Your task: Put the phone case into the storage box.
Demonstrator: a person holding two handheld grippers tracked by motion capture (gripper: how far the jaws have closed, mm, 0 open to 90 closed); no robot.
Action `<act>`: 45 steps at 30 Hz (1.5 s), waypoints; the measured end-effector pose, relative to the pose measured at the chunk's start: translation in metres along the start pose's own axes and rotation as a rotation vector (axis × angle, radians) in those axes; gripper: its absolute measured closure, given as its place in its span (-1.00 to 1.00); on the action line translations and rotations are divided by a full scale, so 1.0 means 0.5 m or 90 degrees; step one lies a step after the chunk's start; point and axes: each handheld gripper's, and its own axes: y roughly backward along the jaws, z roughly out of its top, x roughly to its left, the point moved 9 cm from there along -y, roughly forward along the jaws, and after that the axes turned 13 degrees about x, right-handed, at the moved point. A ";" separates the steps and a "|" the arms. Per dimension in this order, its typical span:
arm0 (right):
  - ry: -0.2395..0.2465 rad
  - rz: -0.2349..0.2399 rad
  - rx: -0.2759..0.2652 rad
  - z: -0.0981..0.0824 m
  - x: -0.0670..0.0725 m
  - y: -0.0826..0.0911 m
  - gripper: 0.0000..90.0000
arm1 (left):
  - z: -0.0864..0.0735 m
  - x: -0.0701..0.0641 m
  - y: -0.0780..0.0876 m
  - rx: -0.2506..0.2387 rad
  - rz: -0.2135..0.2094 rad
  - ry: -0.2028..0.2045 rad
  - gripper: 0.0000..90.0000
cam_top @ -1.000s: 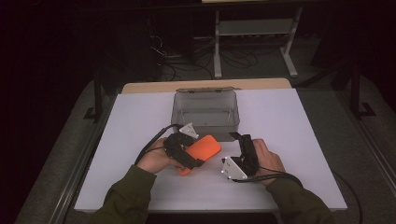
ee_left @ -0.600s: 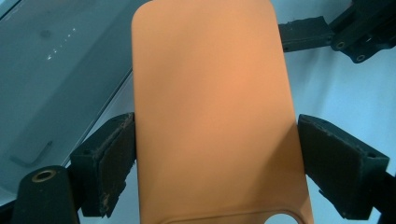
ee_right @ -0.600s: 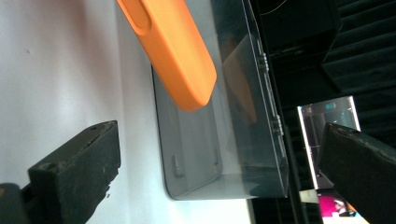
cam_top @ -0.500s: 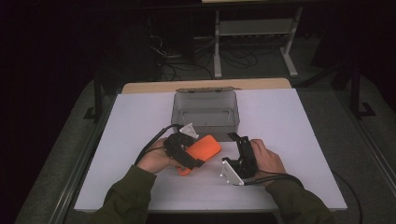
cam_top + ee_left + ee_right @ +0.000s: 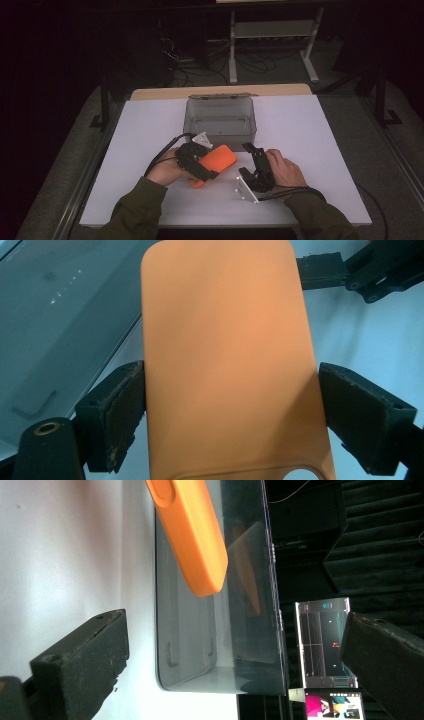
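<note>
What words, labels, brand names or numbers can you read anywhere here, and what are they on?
No text can be read.
Orange case, held in the left claw: plain, no print on the side that shows.
Clear box: no label to be seen.
Screens in the dark background of the right gripper view: bright shapes, too small and blurred to read.

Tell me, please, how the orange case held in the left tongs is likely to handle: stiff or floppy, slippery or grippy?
The orange case juts out past the left tongs without sagging, so it is probably fairly stiff. Its matte, even surface suggests it is grippy rather than slick. It looks thin and flat, so it is likely light and would slide rather than roll if pushed across the white table.
</note>
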 end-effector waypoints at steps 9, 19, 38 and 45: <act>0.047 -0.027 0.005 -0.001 0.002 0.001 -1.00 | 0.000 -0.001 0.000 0.002 -0.001 -0.002 -0.69; 0.055 -0.040 -0.007 0.016 0.000 0.006 -1.00 | -0.001 -0.001 0.000 0.003 -0.002 -0.001 -0.69; 0.086 -0.051 -0.042 0.076 0.008 -0.001 -1.00 | 0.000 -0.001 0.003 -0.001 -0.002 -0.001 -0.69; 0.103 -0.057 -0.055 0.101 0.012 -0.007 -1.00 | 0.000 -0.001 0.003 -0.001 -0.002 0.001 -0.69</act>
